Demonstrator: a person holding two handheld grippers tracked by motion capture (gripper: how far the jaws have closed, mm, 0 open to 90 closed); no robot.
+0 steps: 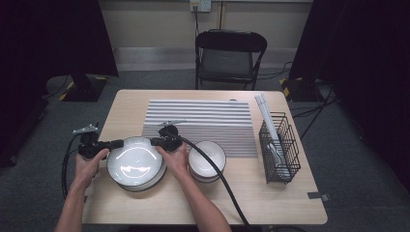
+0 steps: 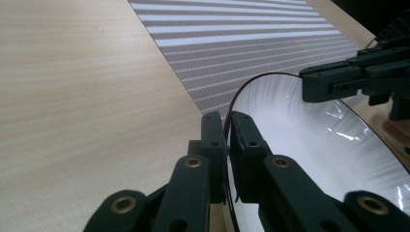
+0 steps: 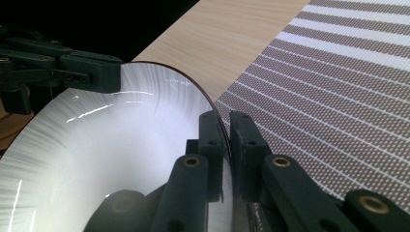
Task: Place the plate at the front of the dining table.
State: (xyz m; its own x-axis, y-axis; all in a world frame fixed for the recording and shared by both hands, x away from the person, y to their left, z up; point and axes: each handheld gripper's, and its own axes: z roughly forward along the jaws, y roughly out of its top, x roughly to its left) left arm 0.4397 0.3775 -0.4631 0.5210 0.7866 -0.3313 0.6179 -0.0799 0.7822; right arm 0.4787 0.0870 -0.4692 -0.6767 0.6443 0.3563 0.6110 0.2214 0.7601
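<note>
High view: left hand-held gripper [image 1: 117, 143] at nine o'clock and right hand-held gripper [image 1: 155, 141] at three each clamp the wide white dark-rimmed ceramic bowl [image 1: 135, 162], sharing its weight above the pale wooden surface [image 1: 290, 203].

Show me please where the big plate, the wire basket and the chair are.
big plate [image 1: 135, 162], high view, white middle of the plate.
wire basket [image 1: 290, 145], high view, right wall of the basket.
chair [image 1: 227, 63], high view, dark seat.
</note>
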